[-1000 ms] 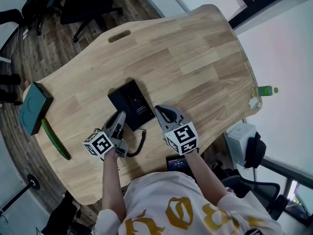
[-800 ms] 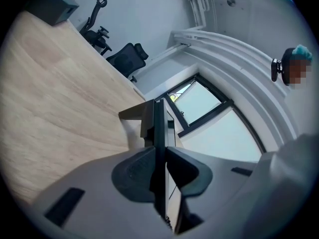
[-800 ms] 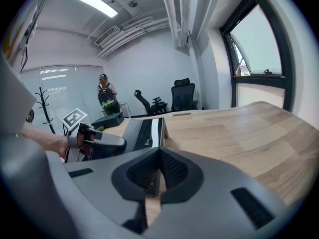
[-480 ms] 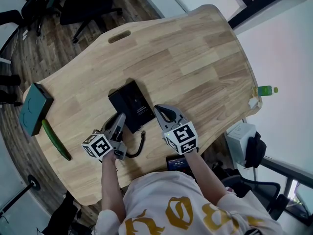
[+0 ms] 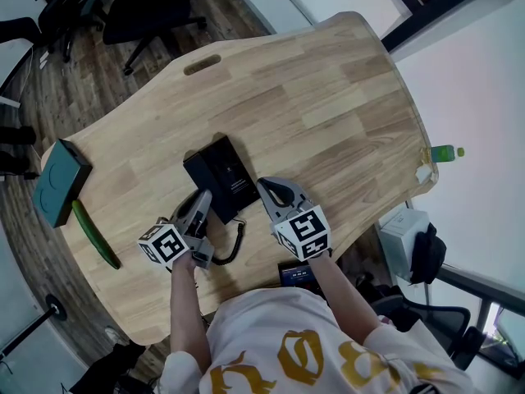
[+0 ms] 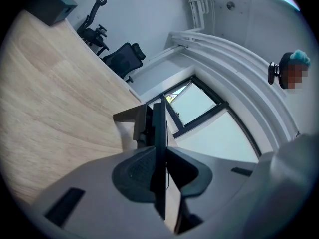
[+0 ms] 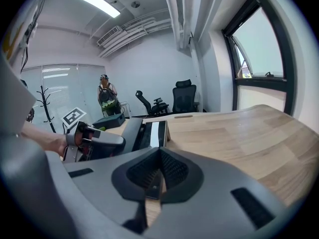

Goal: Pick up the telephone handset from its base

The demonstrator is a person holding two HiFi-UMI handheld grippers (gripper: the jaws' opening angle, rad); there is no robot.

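Note:
The black telephone base [image 5: 223,173] lies on the wooden table [image 5: 328,97]. At its near-left corner my left gripper [image 5: 199,200] is shut on the black handset [image 6: 159,128]. In the left gripper view the handset shows edge-on, clamped between the two pads. In the head view the gripper hides most of the handset. Its coiled cord [image 5: 237,240] loops beside the gripper toward the table's near edge. My right gripper [image 5: 269,189] rests just right of the base, shut, nothing in it. The right gripper view shows the base [image 7: 147,133] and the left gripper [image 7: 94,139] ahead.
A teal box [image 5: 57,180] and a long green object [image 5: 93,235] lie at the table's left edge. A hand slot [image 5: 203,61] is cut near the far edge. Office chairs [image 5: 123,6] stand beyond the table. A green bottle [image 5: 444,152] sits off its right edge.
The left gripper has drawn back slightly toward the person, still shut on the handset. The right gripper has not moved.

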